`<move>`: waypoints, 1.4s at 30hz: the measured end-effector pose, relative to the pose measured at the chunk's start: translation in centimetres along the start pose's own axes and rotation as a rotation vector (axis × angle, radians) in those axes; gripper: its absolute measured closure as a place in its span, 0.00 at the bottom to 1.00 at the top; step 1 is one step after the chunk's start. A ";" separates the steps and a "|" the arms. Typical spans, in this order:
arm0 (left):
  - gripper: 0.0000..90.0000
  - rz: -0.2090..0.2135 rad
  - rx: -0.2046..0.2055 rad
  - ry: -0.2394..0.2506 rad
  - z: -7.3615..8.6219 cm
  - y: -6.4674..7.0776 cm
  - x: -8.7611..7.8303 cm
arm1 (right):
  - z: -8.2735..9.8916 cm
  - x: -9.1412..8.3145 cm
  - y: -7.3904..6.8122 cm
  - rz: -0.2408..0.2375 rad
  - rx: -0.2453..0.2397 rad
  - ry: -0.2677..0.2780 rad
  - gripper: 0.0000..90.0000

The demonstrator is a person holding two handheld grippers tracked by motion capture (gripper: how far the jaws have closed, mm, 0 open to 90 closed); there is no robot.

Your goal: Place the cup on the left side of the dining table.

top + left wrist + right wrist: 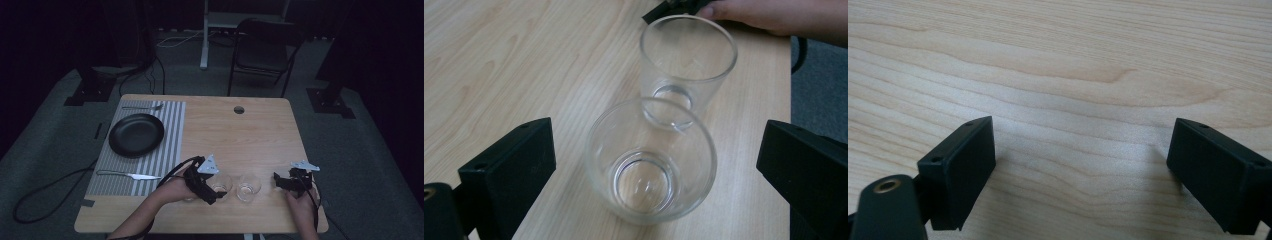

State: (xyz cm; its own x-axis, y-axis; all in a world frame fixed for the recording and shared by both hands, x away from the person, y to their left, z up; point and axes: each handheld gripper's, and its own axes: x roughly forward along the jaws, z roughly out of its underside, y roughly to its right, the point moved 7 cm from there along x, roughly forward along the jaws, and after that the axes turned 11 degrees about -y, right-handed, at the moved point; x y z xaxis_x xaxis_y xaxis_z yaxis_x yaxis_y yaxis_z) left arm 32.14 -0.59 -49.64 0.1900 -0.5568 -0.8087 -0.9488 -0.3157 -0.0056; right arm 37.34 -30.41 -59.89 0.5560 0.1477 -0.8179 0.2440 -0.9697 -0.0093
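At the near edge of the surface (260, 130), the left gripper (651, 165) stood with fingers spread around the near glass (651, 162), not touching. The second glass (688, 62) stood just beyond, toward one o'clock. The right gripper (1080, 165) rested with fingers spread over bare wood.

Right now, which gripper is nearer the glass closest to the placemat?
Left. The left gripper has its open jaws either side of that glass, not touching. The right gripper sits beyond the second glass.
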 end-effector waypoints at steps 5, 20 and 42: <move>0.03 0.012 0.017 -0.008 -0.8 0.4 0.5 | 0.0 0.0 0.0 0.000 0.000 0.000 0.13; 0.03 0.015 0.048 -0.054 -2.7 1.1 2.4 | 0.0 0.0 0.0 0.000 0.000 0.000 0.13; 0.03 0.006 0.095 -0.152 -5.3 2.0 5.0 | 0.0 0.0 0.0 0.000 0.000 0.001 0.13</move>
State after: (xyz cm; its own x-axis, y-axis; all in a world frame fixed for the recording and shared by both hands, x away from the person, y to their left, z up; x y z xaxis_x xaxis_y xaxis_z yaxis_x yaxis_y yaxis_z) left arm 32.56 -8.12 -50.60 0.1504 -0.4339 -0.8883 -0.9709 -0.2342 -0.0500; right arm 37.34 -30.40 -59.89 0.5563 0.1482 -0.8176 0.2440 -0.9697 -0.0098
